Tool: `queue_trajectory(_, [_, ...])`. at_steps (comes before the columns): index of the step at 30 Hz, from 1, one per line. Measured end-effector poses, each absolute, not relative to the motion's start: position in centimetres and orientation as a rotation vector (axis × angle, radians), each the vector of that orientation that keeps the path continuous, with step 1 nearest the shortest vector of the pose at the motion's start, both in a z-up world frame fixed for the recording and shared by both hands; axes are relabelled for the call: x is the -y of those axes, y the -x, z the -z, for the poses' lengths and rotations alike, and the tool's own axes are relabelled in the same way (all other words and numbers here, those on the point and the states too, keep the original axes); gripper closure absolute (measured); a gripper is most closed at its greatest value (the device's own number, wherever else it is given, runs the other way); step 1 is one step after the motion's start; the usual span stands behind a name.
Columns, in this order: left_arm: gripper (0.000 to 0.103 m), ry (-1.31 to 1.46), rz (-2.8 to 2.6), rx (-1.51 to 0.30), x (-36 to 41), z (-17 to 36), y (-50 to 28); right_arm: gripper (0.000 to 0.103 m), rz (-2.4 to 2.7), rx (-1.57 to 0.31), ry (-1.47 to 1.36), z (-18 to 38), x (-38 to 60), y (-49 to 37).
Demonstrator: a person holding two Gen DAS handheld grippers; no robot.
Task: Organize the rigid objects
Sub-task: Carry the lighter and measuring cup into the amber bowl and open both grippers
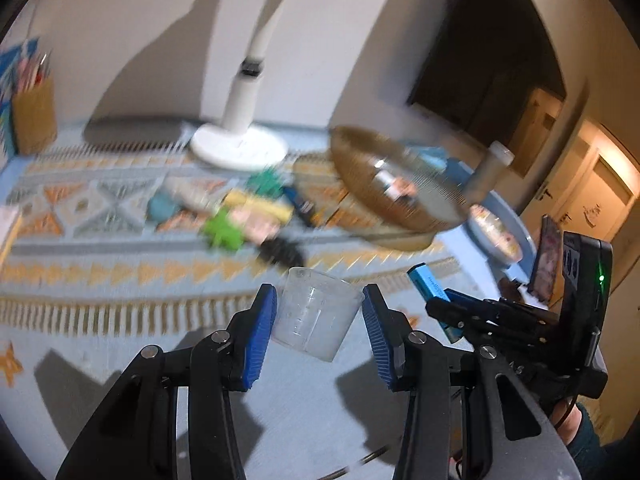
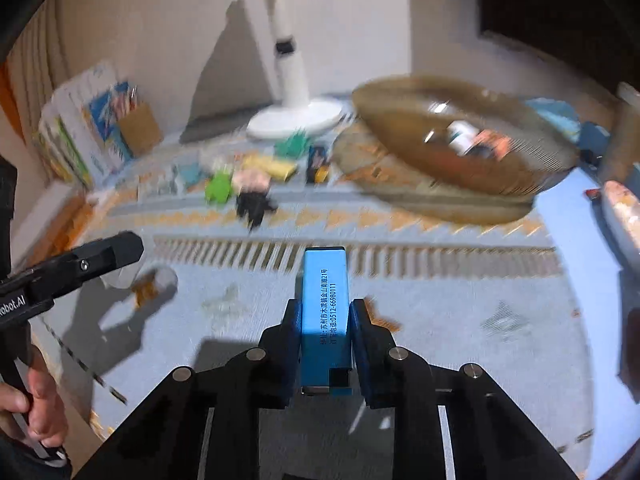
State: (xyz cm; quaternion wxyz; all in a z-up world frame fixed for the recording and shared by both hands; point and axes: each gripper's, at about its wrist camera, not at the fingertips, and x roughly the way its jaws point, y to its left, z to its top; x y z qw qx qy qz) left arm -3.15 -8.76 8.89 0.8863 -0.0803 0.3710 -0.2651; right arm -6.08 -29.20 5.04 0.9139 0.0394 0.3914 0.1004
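The left tool point(image 1: 319, 320) is partly closed around a clear plastic measuring cup point(image 1: 314, 312), its blue pads pressing the cup's sides and holding it tilted above the desk point(image 1: 120, 360) at lower centre of the left wrist view. The right tool point(image 2: 323, 344) is clamped nearly tight on a blue rectangular box point(image 2: 325, 312) with printed text, which stands out past the fingertips at the centre of the right wrist view. A brown bowl point(image 2: 460, 148) with small items inside sits at the upper right. A blurred cluster of small toys point(image 2: 248, 184) lies at mid-left, before a white lamp base point(image 2: 296, 120).
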Motion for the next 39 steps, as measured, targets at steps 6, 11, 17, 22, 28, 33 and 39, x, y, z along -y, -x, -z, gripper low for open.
queue_trajectory(6, [0.062, 0.107, 0.634, -0.666, 13.3, -14.4, 2.5, 0.08, -0.129, -0.661, -0.133, -11.2, 34.1, 6.5])
queue_trajectory(11, [0.062, 0.075, 0.706, -0.606, 17.8, -18.4, 1.0, 0.08, -0.053, -0.555, -0.155, -16.0, 38.1, 5.6])
queue_trajectory(17, [0.062, 0.069, 0.737, -0.579, 21.8, -20.4, -1.8, 0.08, -0.024, -0.491, -0.233, -19.7, 42.8, 4.1])
queue_trajectory(22, [0.062, 0.096, 0.732, -0.657, 24.0, -17.9, -4.9, 0.08, 0.034, -0.531, -0.24, -20.0, 45.3, 2.2])
queue_trajectory(28, [0.062, 0.05, 0.699, -0.804, 26.7, -11.7, -8.2, 0.08, 0.037, -0.742, -0.209, -14.8, 44.6, -2.5])
queue_trajectory(33, [0.061, 0.042, 0.671, -0.894, 27.6, -8.5, -10.3, 0.08, 0.086, -0.891, -0.209, -11.3, 44.6, -5.7])
queue_trajectory(39, [0.026, -0.022, 0.606, -0.872, 27.6, -8.8, -10.5, 0.059, 0.147, -0.923, -0.24, -10.9, 45.7, -7.2])
